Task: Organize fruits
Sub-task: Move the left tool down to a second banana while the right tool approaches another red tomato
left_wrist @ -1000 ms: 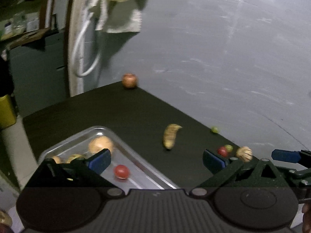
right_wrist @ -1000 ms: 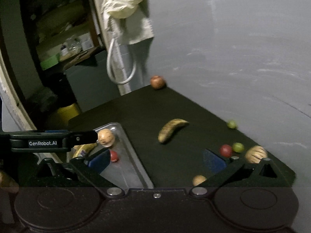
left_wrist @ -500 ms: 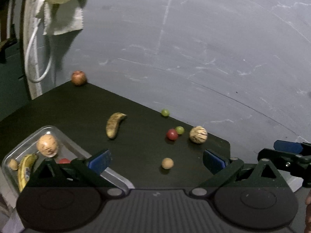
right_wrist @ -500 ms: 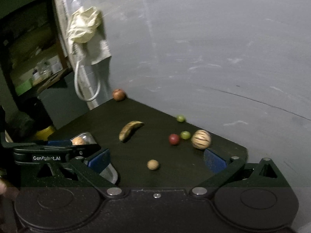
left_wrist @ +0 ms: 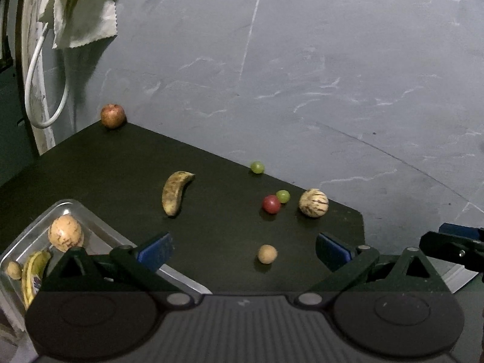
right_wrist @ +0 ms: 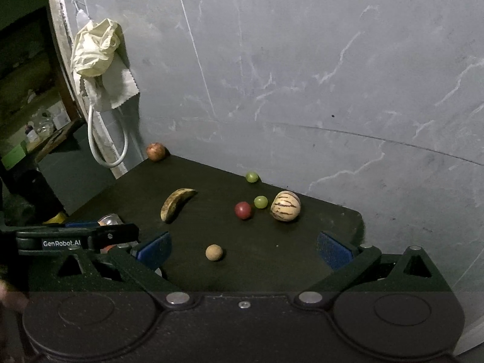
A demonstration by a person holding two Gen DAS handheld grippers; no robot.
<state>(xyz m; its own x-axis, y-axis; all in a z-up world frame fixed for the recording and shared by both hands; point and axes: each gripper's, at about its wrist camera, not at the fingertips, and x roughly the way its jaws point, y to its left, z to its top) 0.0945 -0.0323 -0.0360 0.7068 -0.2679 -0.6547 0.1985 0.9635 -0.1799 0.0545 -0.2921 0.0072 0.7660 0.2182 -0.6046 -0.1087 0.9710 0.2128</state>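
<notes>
Left gripper: the jaws stand wide apart, with nothing between the blue pads. It hangs above the near edge of the dark table. In the right wrist view, its body crosses the left edge of the frame.

Right gripper: the jaws are likewise spread wide and grip nothing. In the left wrist view, part of it shows at the right edge of the frame.

Fruit on the table, left wrist view:
- Small tan round fruit, lower centre, between the two left finger pads in the frame, resting on the table.
- Red round fruit, centre right, touching or just beside a green grape.
- Striped pale melon-like fruit, just right of that pair.
- Second green grape, at the far table edge next to the grey wall.
- Spotted banana, centre left, lying flat and apart from the other items.
- Reddish apple, upper left, at the far corner of the table against the wall.

Metal tray, lower left of the left wrist view, on the table. It contains a pale speckled round fruit, a yellow banana and a small tan fruit. The left finger partly covers the tray.

Upper left of the frame: a pale cloth and a looped white cable hang beside the wall.
</notes>
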